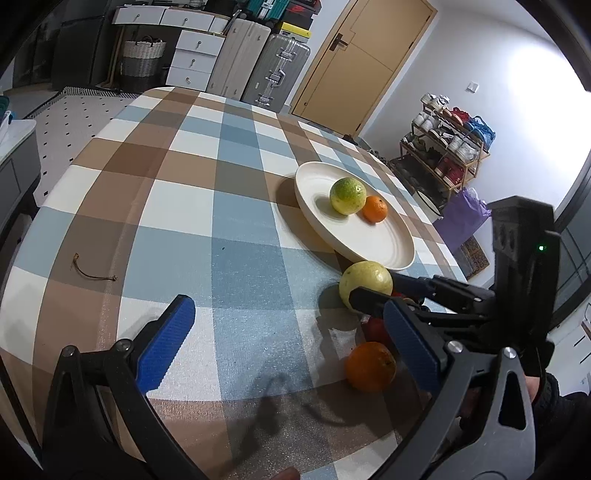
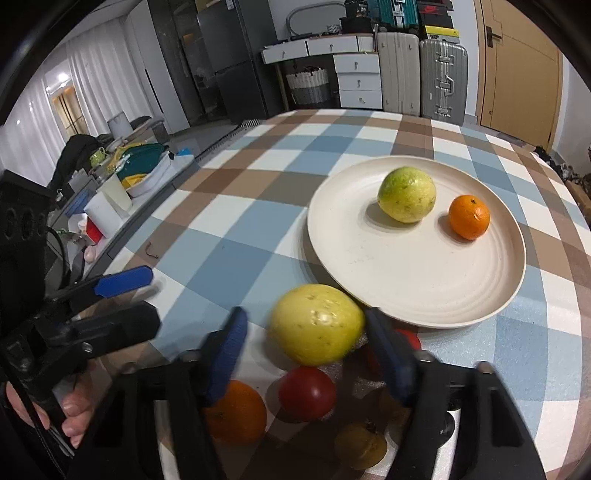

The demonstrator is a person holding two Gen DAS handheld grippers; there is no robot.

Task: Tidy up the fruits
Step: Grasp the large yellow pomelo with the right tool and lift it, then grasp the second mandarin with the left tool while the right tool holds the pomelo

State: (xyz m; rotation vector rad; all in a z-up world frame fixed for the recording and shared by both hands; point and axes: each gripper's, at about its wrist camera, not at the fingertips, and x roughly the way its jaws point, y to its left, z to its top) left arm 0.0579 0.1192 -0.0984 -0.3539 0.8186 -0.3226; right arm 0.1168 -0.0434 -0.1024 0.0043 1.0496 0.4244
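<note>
Checked tablecloth [image 2: 229, 221], yellow fruit [image 2: 317, 325] (between jaws)

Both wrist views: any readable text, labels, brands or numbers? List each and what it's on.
None legible.
Stacked dark boxes above the silver ribbed suitcases: markings too blurred to read.
Yellow-green round fruit, cream round plate and checked tablecloth: no text.

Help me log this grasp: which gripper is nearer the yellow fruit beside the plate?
Right gripper: its fingers flank the yellow fruit. Left gripper stands open, off to the side.
</note>
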